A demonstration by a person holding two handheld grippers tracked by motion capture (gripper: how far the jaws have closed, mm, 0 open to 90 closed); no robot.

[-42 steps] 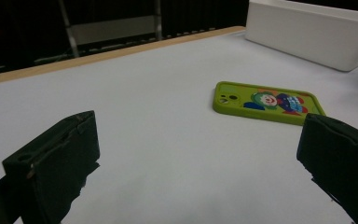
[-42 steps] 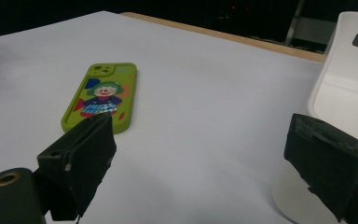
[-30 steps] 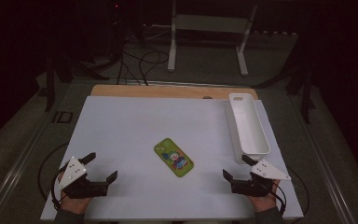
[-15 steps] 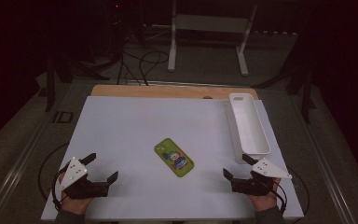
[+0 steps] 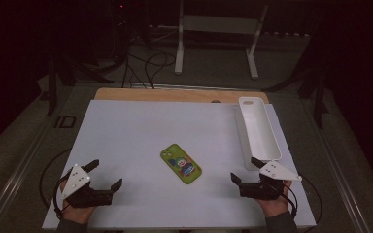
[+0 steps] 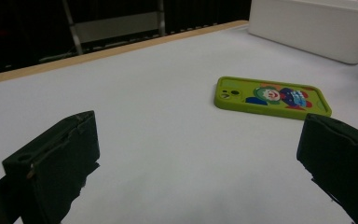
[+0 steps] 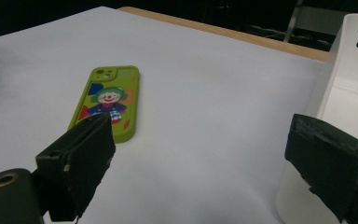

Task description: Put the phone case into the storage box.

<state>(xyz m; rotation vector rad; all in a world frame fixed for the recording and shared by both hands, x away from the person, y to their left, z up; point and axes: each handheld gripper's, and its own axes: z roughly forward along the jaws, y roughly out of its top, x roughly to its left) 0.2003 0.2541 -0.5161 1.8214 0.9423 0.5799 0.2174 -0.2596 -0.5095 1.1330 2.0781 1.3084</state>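
Step in hand, as judged: approach, before any grasp. The left hand-held gripper (image 5: 106,175) and the right hand-held gripper (image 5: 244,169) both rest near the front edge of the desk (image 5: 141,126), jaws spread wide and holding nothing. The phone (image 5: 180,163) lies flat between them, ahead of each and well apart from both. Its long axis runs diagonally, camera end pointing away and toward the left hand-held gripper's side. The white bin (image 5: 259,132) stands just ahead of the right hand-held gripper. The next move probably calls for reaching inward and closing across the phone's narrow width.
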